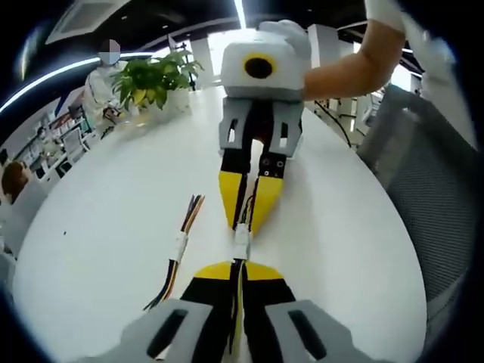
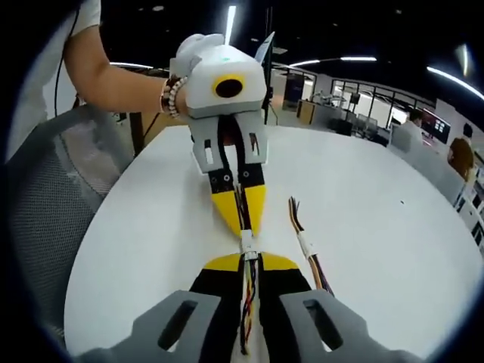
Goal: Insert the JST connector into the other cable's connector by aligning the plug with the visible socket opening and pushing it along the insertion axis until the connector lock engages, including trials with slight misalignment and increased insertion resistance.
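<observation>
White oval counter (image 1: 106,227) carries the work; a grey mesh chair (image 1: 431,204) stands at its edge, and a potted plant (image 1: 155,79) sits at the far end in the left gripper view.

Left gripper (image 1: 238,266): yellow-tipped jaws drawn narrow, pinched on a multicoloured wire bundle that runs back between them. In the right gripper view this same gripper (image 2: 243,219) comes in from the top, held by a hand (image 2: 181,76) wearing a bead bracelet.

Right gripper (image 2: 243,261): jaws likewise narrow, clamped on its own wire bundle. In the left gripper view it (image 1: 249,223) points down toward the camera, held by a white-gloved hand (image 1: 291,34).

The two grippers meet tip to tip, just above the counter. Between the tips sits the white JST connector (image 1: 241,243), also seen at (image 2: 247,246). Plug and socket housings are touching, in line with each other. Cannot tell whether the lock is engaged; too small to resolve.

Spare cable (image 1: 180,253) lies flat on the counter just beside the grippers, with a white connector at mid-length and loose coloured wires fanned at each end; also at (image 2: 306,246).
</observation>
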Motion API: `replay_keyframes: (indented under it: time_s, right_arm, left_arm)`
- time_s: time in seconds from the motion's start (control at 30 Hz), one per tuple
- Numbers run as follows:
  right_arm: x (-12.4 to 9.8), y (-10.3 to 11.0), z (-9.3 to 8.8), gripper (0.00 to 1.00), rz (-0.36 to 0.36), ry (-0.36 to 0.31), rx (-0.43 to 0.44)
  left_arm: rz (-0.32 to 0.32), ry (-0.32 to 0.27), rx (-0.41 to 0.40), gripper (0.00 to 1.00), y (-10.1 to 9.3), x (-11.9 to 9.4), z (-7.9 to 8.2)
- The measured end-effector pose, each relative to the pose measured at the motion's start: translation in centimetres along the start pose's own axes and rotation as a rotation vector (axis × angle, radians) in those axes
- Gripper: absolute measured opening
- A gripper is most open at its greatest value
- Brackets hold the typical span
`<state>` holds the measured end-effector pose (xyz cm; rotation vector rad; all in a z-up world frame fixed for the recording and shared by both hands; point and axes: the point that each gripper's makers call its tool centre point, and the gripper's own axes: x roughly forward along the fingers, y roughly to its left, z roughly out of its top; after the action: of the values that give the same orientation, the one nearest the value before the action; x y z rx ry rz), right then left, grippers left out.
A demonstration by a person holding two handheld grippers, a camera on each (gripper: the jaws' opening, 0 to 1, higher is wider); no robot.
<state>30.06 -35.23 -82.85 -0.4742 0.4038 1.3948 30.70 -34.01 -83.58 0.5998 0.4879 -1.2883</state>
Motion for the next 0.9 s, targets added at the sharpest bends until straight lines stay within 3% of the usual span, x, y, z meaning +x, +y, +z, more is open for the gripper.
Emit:
replay_keyframes:
  time_s: [0.43,0.9]
  right_arm:
    - [0.3,0.0,0.0,0.04,0.001,0.002,-0.003]
    - [0.9,-2.4,-0.4,0.04,-0.047,0.006,-0.067]
  left_arm:
    - [-0.012,0.013,0.014,0.00,0.2,-0.1,0.0]
    - [0.045,0.053,-0.001,0.00,2.7,1.0,-0.4]
